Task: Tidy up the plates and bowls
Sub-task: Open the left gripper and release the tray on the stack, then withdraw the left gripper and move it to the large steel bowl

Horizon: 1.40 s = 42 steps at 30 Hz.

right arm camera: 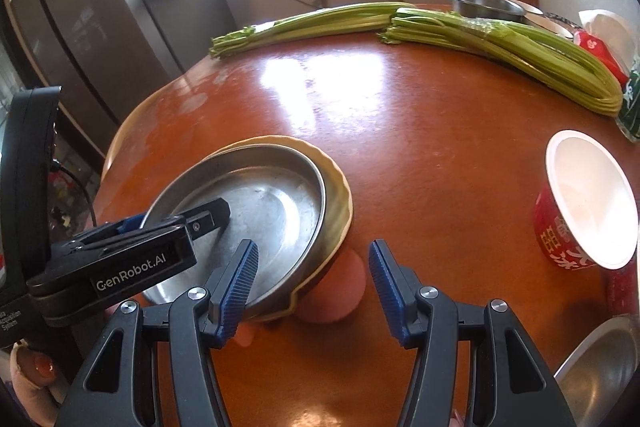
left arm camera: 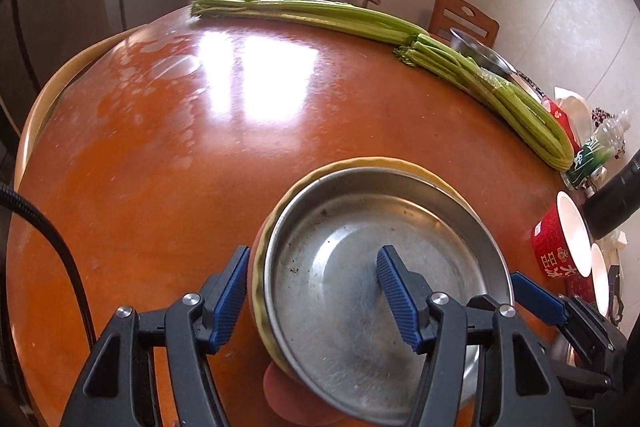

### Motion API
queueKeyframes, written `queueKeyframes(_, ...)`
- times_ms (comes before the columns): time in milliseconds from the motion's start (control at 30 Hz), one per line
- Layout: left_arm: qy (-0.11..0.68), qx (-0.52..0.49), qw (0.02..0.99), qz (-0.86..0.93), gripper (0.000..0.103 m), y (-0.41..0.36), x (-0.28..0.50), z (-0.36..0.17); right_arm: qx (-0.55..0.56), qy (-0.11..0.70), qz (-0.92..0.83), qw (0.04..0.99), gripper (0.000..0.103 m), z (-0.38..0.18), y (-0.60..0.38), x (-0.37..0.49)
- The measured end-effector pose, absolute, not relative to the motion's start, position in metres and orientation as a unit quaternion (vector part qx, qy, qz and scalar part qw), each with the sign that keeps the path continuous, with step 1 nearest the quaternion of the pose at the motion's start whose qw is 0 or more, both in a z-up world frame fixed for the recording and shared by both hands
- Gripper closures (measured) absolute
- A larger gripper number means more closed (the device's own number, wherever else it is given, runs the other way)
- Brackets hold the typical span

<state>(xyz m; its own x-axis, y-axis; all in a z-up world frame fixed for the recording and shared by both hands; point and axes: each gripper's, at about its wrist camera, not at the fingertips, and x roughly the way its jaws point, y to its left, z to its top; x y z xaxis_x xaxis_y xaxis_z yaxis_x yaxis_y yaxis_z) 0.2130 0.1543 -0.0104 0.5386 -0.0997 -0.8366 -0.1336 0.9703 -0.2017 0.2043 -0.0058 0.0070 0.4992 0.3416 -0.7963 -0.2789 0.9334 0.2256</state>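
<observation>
Worktop, round, glossy red-brown, glare patch mid-surface. Steel plate sits nested in a shallow yellow dish, both at the near edge of the worktop, the yellow rim showing on the far and right sides. Pink plate lies partly under this stack at the near side.

Left gripper: fingers part open, straddling the near-left rim of the stack — left finger outside the yellow rim, right finger over the steel plate's floor. Pads do not appear to press on either rim; nothing gripped. In the right wrist view its black body reaches in over the steel plate from the left.

Right gripper: fingers part open, straddling the near-right rim of the same stack — left finger over the steel rim, right finger outside above the pink plate. Nothing held.

Red paper cup, white inside, upright toward the right edge. A steel dish rim shows at the near-right corner of that view. Two celery bundles lie along the far edge, end to end. Steel bowl stands just behind them at the far-right, near a red packet and a green-labelled bottle.
</observation>
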Motion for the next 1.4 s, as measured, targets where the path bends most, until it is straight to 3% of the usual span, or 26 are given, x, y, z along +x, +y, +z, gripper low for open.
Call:
queueKeyframes(267, 0.471, -0.091, 0.877, 0.013, 0.040, 0.141, 0.214, -0.004, 0.043, 0.451, 0.155, 0.878, 0.044, 0.014, -0.021, 0.203)
queueKeyframes(633, 0.418, -0.063, 0.905, 0.036, 0.040, 0.129, 0.172, 0.043, 0.037, 0.395, 0.155, 0.905, 0.044, 0.054, -0.037, 0.166)
queueKeyframes(1100, 0.352, -0.038, 0.935, -0.009, 0.039, 0.054, 0.091, 0.104, 0.045, 0.307, 0.139, 0.940, 0.044, 0.116, -0.112, 0.069)
queueKeyframes(1400, 0.327, -0.027, 0.943, -0.052, 0.038, 0.003, 0.035, 0.114, 0.047, 0.258, 0.115, 0.958, 0.044, 0.133, -0.174, -0.009)
